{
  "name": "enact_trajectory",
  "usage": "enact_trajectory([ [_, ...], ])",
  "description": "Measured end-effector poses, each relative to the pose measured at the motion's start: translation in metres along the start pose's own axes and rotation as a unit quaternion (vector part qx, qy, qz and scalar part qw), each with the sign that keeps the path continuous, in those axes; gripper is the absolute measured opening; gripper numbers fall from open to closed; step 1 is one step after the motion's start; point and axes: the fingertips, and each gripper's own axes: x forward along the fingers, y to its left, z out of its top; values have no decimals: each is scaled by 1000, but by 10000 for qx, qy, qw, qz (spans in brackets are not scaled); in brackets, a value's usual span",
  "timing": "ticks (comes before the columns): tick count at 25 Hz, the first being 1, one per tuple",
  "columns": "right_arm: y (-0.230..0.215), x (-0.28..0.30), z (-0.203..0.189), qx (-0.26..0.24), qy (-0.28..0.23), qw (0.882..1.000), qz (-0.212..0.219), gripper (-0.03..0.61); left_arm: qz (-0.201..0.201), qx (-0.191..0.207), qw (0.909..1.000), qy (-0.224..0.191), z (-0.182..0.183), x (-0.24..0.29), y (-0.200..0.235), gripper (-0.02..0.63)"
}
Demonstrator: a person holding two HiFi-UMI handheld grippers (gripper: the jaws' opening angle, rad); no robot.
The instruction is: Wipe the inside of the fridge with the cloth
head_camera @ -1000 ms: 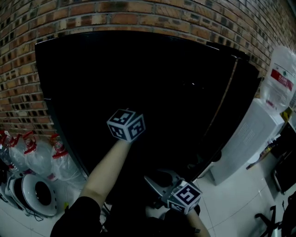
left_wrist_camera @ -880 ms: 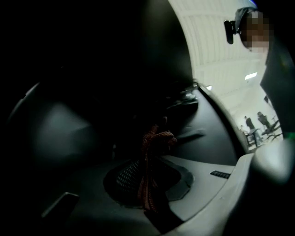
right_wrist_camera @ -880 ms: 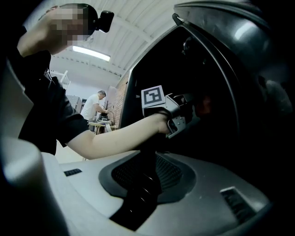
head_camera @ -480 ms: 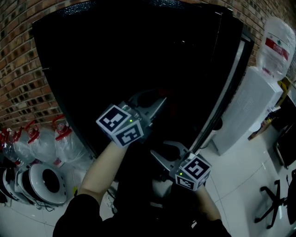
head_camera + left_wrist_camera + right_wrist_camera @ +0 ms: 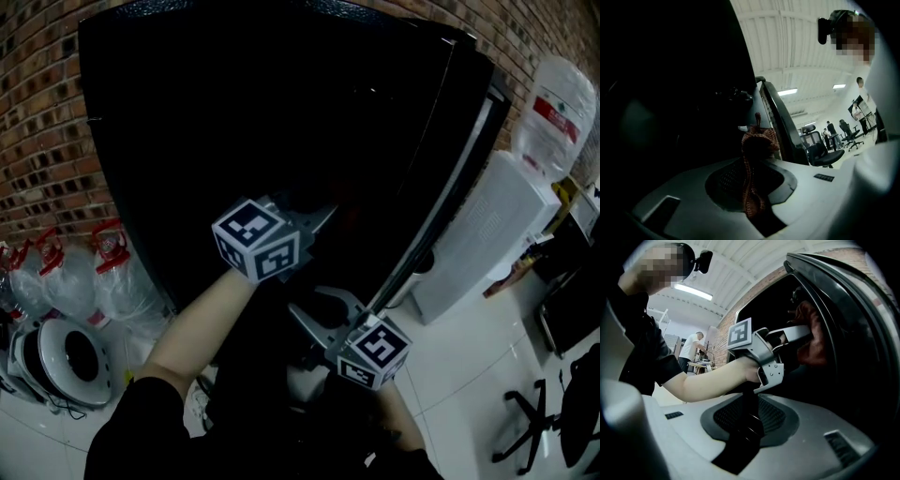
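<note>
The black fridge point(image 5: 281, 112) fills the head view, its inside too dark to make out. Its door edge point(image 5: 450, 178) stands at the right. My left gripper point(image 5: 323, 214) points up and to the right in front of the dark opening. It is shut on a reddish-brown knitted cloth point(image 5: 758, 140), which bunches up beyond the jaws. The right gripper view shows that cloth point(image 5: 813, 345) and the left gripper point(image 5: 806, 331) just inside the fridge's edge. My right gripper point(image 5: 298, 317) hangs lower, close to the person. It is shut with nothing in it point(image 5: 749, 420).
A white water dispenser point(image 5: 478, 244) with a bottle point(image 5: 558, 103) stands right of the fridge. Tied plastic bags point(image 5: 103, 281) and a round white appliance point(image 5: 75, 361) lie on the floor at the left. An office chair point(image 5: 534, 431) is at the bottom right, and a brick wall point(image 5: 37, 122) stands behind.
My left gripper has drawn back out of the dark fridge towards the person and turned rightwards, so its jaws now show. The right gripper has barely moved.
</note>
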Motion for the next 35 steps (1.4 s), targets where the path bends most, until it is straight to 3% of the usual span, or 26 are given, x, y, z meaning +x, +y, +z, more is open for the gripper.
enact_trajectory([
  [11, -24, 15, -9, 128, -44, 9998, -121, 104, 345, -30, 9990, -289, -9, 14, 63, 46],
  [15, -28, 20, -14, 214, -32, 9997, -75, 104, 581, 395, 9972, -254, -18, 17, 83, 46],
  [35, -46, 40, -32, 342, 103, 9993, -64, 104, 1347, 505, 9895, -151, -44, 33, 178, 46],
])
